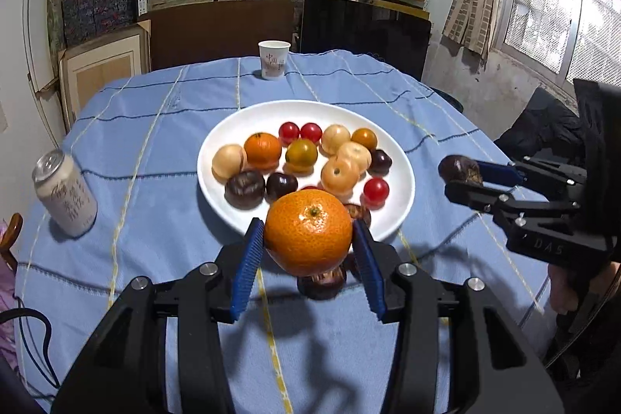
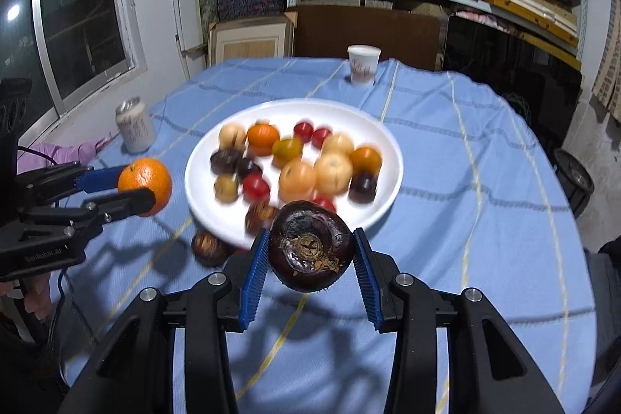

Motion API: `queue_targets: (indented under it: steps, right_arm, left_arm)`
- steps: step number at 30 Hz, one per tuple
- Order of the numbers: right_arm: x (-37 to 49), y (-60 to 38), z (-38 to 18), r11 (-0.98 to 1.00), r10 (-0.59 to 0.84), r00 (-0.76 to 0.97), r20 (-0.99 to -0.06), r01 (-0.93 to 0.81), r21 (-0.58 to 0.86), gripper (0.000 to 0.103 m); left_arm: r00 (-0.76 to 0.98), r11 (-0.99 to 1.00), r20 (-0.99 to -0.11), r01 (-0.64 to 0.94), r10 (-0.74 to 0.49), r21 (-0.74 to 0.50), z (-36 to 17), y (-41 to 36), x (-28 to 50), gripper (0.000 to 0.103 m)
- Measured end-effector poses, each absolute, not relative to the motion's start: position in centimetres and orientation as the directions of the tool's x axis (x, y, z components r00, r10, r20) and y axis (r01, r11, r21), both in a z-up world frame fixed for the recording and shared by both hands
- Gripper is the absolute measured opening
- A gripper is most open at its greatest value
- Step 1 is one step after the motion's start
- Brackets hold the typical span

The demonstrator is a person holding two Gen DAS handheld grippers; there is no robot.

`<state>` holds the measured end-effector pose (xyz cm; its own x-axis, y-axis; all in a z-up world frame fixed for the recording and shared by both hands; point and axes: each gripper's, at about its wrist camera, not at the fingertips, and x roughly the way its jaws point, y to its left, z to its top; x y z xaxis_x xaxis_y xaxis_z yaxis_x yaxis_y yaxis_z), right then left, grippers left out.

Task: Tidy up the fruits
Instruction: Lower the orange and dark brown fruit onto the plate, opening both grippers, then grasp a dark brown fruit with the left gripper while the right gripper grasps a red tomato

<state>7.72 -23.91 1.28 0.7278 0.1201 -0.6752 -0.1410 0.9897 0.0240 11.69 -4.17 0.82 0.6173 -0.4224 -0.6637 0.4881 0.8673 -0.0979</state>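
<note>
While both my claws hang above the blue cloth (image 1: pixel 155 127), my left claw (image 1: pixel 308 239) is clamped on an orange (image 1: pixel 308 231), its blue pads pressing both sides, just in front of the white plate (image 1: pixel 217 189). My right claw (image 2: pixel 310 251) is clamped on a dark brown fruit (image 2: pixel 310 245), also at the plate's near edge. The plate holds a second orange (image 1: pixel 262 150), red tomatoes (image 1: pixel 375 191), pale round fruits (image 1: pixel 340 174) and more dark ones. Another dark fruit (image 2: pixel 209 248) lies on the cloth just beside the plate. A can (image 1: pixel 66 197) stands to the left, a paper cup (image 1: pixel 274 59) beyond the plate.
</note>
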Motion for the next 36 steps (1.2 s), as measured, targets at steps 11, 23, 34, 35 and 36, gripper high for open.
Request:
queue_targets:
  steps: [11, 23, 34, 35, 36]
  right_arm:
    - [16.5, -23.4, 2.6, 0.988, 0.1, 0.728, -0.678, -0.154, -0.019, 0.043]
    - [20.9, -22.6, 1.4, 0.99, 0.089, 0.743, -0.664, -0.137, -0.021, 0.061]
    - [11.3, -24.2, 0.7, 0.989, 0.106, 0.744, -0.659, -0.148, -0.008, 0.062]
    - [10.2, -24.2, 0.3, 0.989, 0.111, 0.74, -0.663, -0.147, 0.002, 0.062]
    - [9.4, -24.3, 0.0, 0.989, 0.118, 0.739, -0.663, -0.147, 0.013, 0.062]
  left_arm:
    - [0.589, 0.879, -0.714, 0.471, -0.38, -0.08, 0.4, -7.1, 19.1, 0.046]
    - [0.648, 0.913, -0.686, 0.404, -0.331, -0.059, 0.0, -6.6, 21.4, 0.078]
    - [0.594, 0.836, -0.704, 0.548, -0.388, 0.001, -1.1, -6.1, 12.3, 0.078]
    - [0.589, 0.832, -0.709, 0.554, -0.387, 0.005, -1.5, -6.2, 11.8, 0.078]
    - [0.582, 0.827, -0.718, 0.561, -0.382, 0.014, -2.2, -6.4, 11.2, 0.078]
